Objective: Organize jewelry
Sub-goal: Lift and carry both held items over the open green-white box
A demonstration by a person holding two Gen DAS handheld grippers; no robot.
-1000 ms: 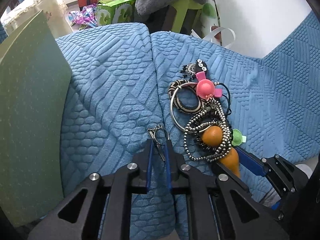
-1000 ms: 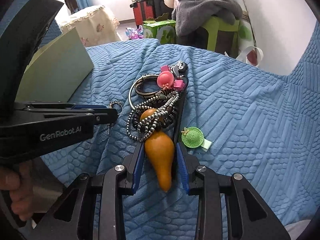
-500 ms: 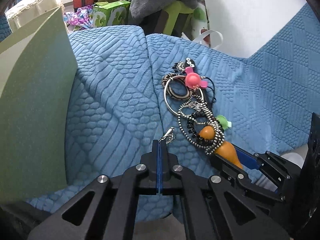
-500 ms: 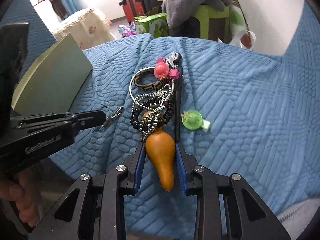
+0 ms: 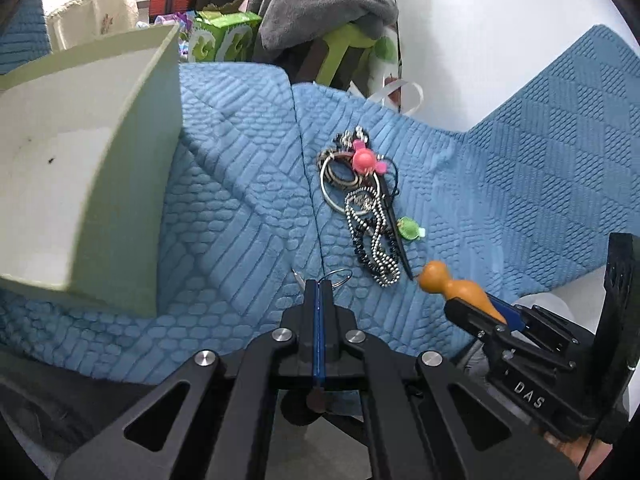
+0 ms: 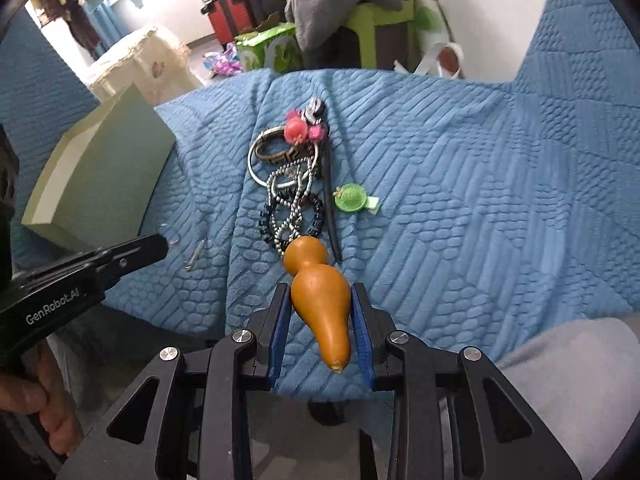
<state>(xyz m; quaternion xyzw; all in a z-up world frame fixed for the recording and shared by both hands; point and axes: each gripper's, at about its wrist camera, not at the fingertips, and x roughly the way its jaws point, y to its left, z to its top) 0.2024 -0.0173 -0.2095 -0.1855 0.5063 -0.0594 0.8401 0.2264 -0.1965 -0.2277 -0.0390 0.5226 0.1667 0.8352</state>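
My left gripper (image 5: 318,286) is shut on a thin silver hoop earring (image 5: 338,277), held low over the blue sofa cover beside an open pale green box (image 5: 132,152). My right gripper (image 6: 320,292) is shut on an orange gourd pendant (image 6: 322,300), which also shows in the left wrist view (image 5: 452,282). A pile of jewelry lies ahead: a beaded chain (image 6: 290,216), a silver bangle (image 6: 276,160), a pink charm (image 6: 296,130), a black hair stick (image 6: 330,208) and a green hat clip (image 6: 352,198). A small silver piece (image 6: 196,254) lies on the cover near the left gripper (image 6: 160,246).
The box also shows in the right wrist view (image 6: 100,184), at the left on the blue textured sofa cover (image 6: 460,200). Behind the sofa stand a green stool with grey clothes (image 5: 332,20), a green carton (image 5: 224,38) and a cloth-draped seat (image 6: 140,64).
Both grippers have pulled back toward me and risen. The gourd pendant has come out of the beaded chain. The left gripper closed on the earring and moved toward the box, whose inside now shows.
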